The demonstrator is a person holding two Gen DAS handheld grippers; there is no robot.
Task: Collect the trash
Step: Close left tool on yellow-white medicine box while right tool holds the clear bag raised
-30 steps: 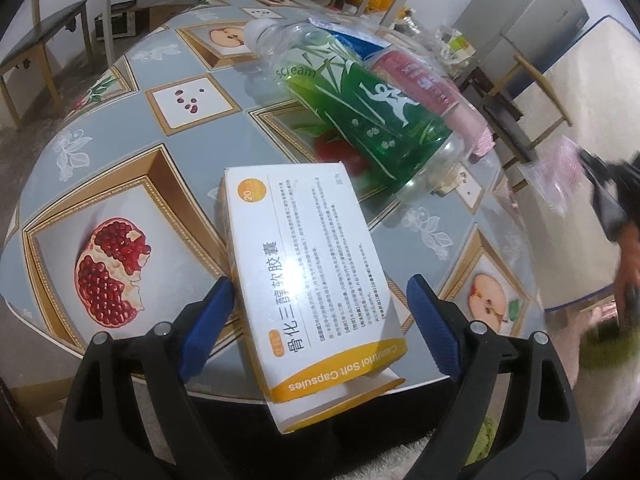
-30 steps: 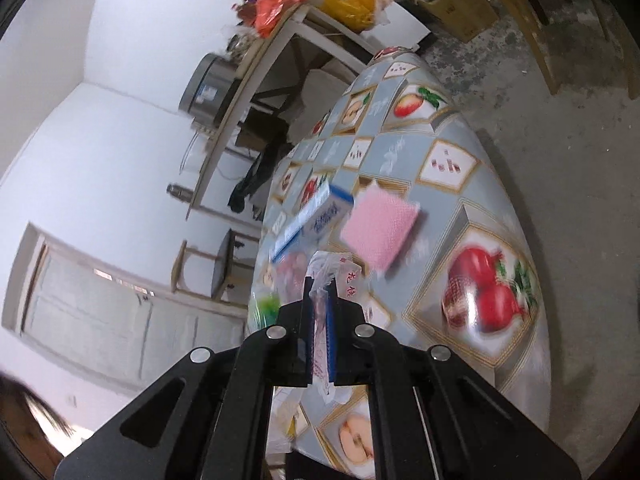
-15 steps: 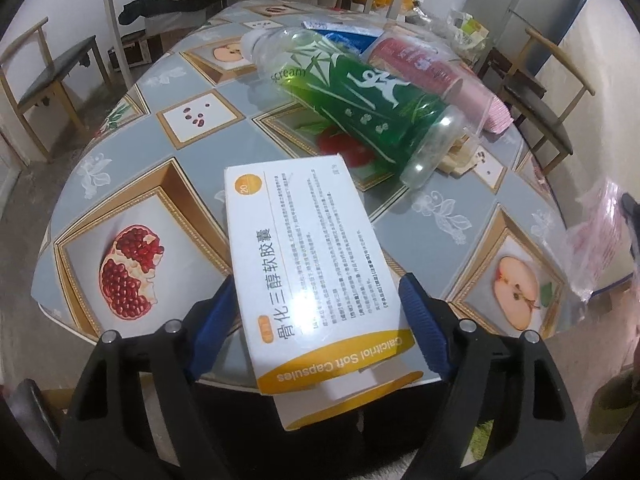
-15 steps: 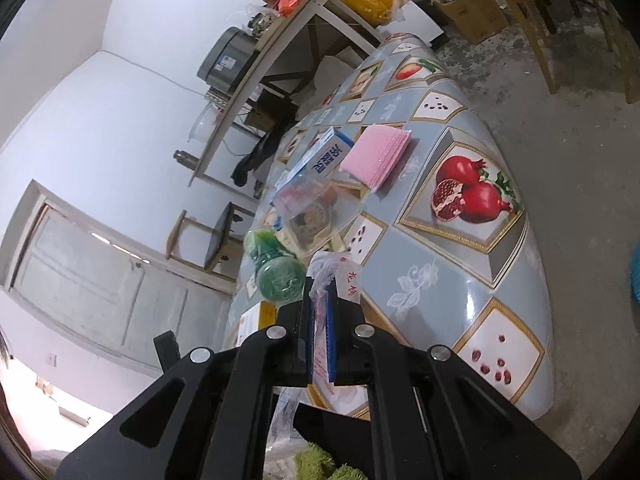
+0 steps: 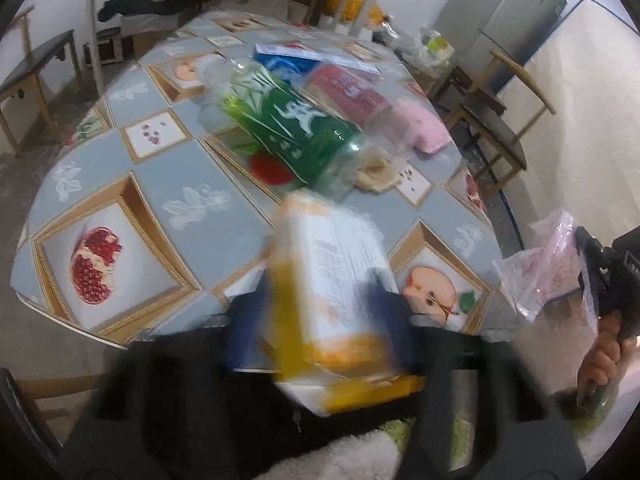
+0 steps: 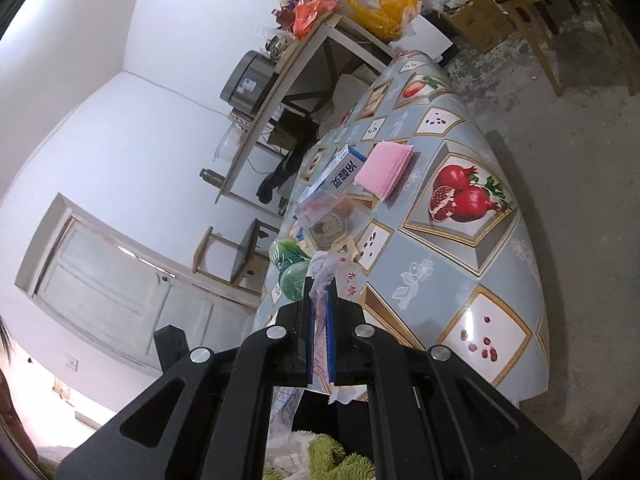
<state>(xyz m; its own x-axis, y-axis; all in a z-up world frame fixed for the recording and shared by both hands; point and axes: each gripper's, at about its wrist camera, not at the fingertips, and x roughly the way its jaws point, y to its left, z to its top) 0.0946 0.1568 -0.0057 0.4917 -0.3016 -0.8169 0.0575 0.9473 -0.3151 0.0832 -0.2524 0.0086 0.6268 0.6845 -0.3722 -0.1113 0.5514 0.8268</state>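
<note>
- Whereas a second ago the white-and-orange medicine box lay flat on the table's near edge between wide-spread jaws, the left gripper has just been closing, and its blue pads now sit against the box's two long sides.
- Left wrist view: the box appears tilted and lifted at its near end; heavy motion blur makes it hard to say whether it has fully cleared the tablecloth, though a grasp seems likely.
- Right gripper: fingers clamped tight on the gathered mouth of a thin plastic bag, as in both earlier frames. In the left view the bag hangs off the table's right edge, nearer the box than before.
- Remaining on the table: a green-labelled bottle lying on its side, a clear container with a red label, a blue-and-white carton and a pink cloth, all beyond the box.
- Meaning for the task: one piece of trash has passed from untouched to gripped; by judgement, the next step is carrying the box to the bag, whose pinched mouth may first need opening.
</note>
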